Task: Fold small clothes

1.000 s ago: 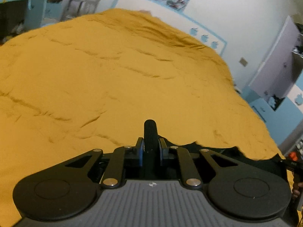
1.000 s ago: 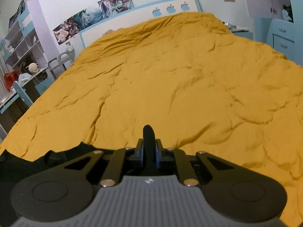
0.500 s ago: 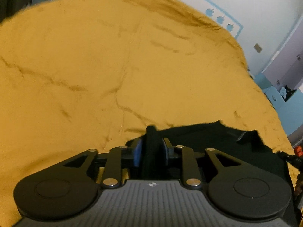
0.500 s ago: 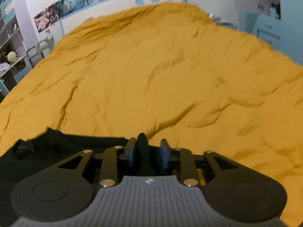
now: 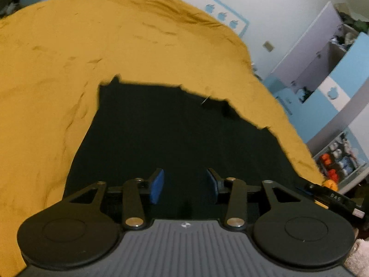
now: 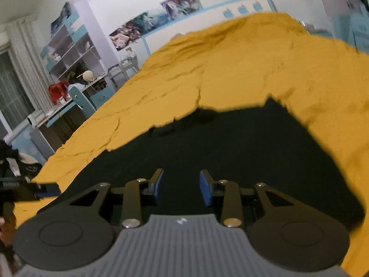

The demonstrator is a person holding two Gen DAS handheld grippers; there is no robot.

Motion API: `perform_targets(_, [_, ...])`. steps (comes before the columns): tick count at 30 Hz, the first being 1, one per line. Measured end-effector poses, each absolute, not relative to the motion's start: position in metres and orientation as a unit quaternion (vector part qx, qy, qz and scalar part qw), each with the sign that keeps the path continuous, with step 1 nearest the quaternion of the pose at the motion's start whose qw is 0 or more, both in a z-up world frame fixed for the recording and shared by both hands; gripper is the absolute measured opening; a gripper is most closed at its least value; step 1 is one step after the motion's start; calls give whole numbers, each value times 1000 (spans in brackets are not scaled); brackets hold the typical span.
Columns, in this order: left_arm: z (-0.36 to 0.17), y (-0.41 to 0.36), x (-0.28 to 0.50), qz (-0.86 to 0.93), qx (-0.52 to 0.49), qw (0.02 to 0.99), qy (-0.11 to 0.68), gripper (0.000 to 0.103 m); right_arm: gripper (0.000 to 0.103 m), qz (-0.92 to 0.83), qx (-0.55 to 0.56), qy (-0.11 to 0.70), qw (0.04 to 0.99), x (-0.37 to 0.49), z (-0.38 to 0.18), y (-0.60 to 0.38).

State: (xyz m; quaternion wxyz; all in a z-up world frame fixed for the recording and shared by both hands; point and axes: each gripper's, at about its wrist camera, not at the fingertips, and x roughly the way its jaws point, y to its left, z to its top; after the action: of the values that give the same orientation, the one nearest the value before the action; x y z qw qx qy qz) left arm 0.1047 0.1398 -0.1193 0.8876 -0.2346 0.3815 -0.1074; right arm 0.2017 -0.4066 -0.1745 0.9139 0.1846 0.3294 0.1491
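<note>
The left claw (image 5: 184, 183) points down at a slant over the dark garment (image 5: 175, 133), its blue pads (image 5: 157, 185) apart and the jaws opening, with nothing pinched between them; only flat cloth shows beyond the gap. The right claw (image 6: 181, 185) is tilted down the same way, its pads (image 6: 205, 190) spread and gripping nothing.

The garment (image 6: 230, 152) lies spread on the mustard-yellow bed cover (image 5: 115, 46), filling the lower middle of both views, its far edge uneven and blurred. In the left wrist view, the other tool's dark tip pokes in at the lower right edge; blue and white cabinets (image 5: 327, 69) stand at the right. In the right wrist view, shelves (image 6: 71, 53) and a cluttered desk (image 6: 69, 97) sit at the left, posters (image 6: 156, 20) along the upper wall.
</note>
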Motion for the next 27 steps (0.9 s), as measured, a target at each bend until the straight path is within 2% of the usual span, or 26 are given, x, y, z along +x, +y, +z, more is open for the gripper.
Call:
perform_targets(6, [-141, 158, 88, -73, -271, 880, 383, 47, 31, 80, 198, 343, 915, 180, -202, -427])
perform_targets(8, [-140, 157, 82, -58, -253, 888, 379, 47, 23, 60, 217, 351, 909, 180, -211, -443])
perform_targets(13, [-144, 167, 73, -51, -270, 883, 381, 47, 23, 4, 241, 336, 910, 172, -212, -491])
perform_targets(17, [-148, 167, 70, -53, -276, 882, 379, 47, 5, -8, 309, 335, 890, 169, -223, -521])
perform_targets(25, [-154, 161, 68, -56, -257, 887, 380, 47, 5, -18, 289, 335, 896, 171, -231, -515])
perform_targets(27, [-156, 160, 68, -58, -256, 887, 379, 48, 10, -28, 289, 342, 894, 172, -227, -514])
